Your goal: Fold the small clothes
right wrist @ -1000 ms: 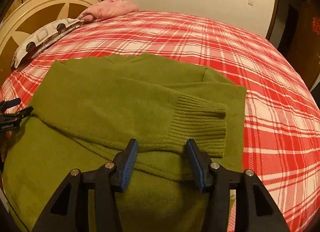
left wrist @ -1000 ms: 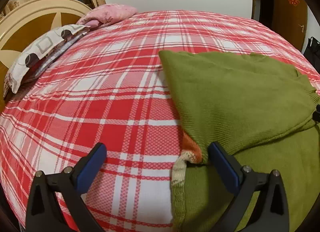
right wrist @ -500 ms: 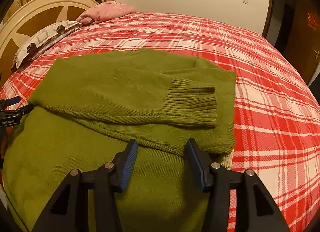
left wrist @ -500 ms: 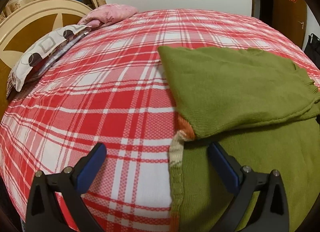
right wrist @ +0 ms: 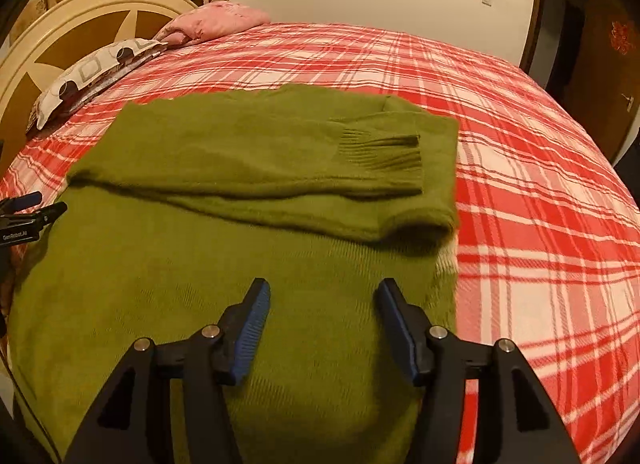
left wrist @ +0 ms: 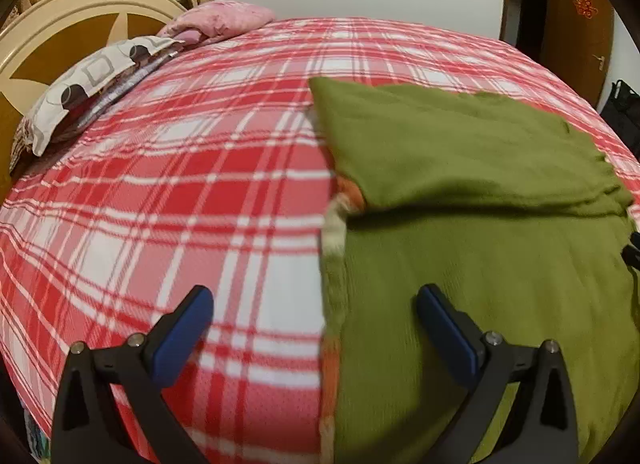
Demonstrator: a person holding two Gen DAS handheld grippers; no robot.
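Left gripper: jaws spread wide, nothing between the blue pads; one pad hangs over the plaid bedspread, the other over the sweater's lower body, with the sweater's left side edge running up between them. It holds nothing.
Left gripper, seen from the right wrist: only its blue tip and black arm show at the far left edge of that view, by the sweater's left side.
Right gripper: jaws opening, about half spread; the pads hang above the green knit with nothing pinched between them. Whether the fingertips brush the fabric I cannot tell.
Green sweater: lies flat on the bed, near its front edge, filling the near half of the right wrist view and the right half of the left wrist view.
Sweater's long axis: the body runs from the grippers away toward the far wall.
Folded sleeves: laid crosswise over the far part of the body, left to right across the long axis.
Ribbed cuff: points right, ending just short of the sweater's right edge.
Side edge trim: a cream and orange strip shows along the sweater's left side.
Bedspread: red and white plaid, under everything.
Pillows: patterned one and a pink one at far left, against the cream headboard, well apart from the sweater.
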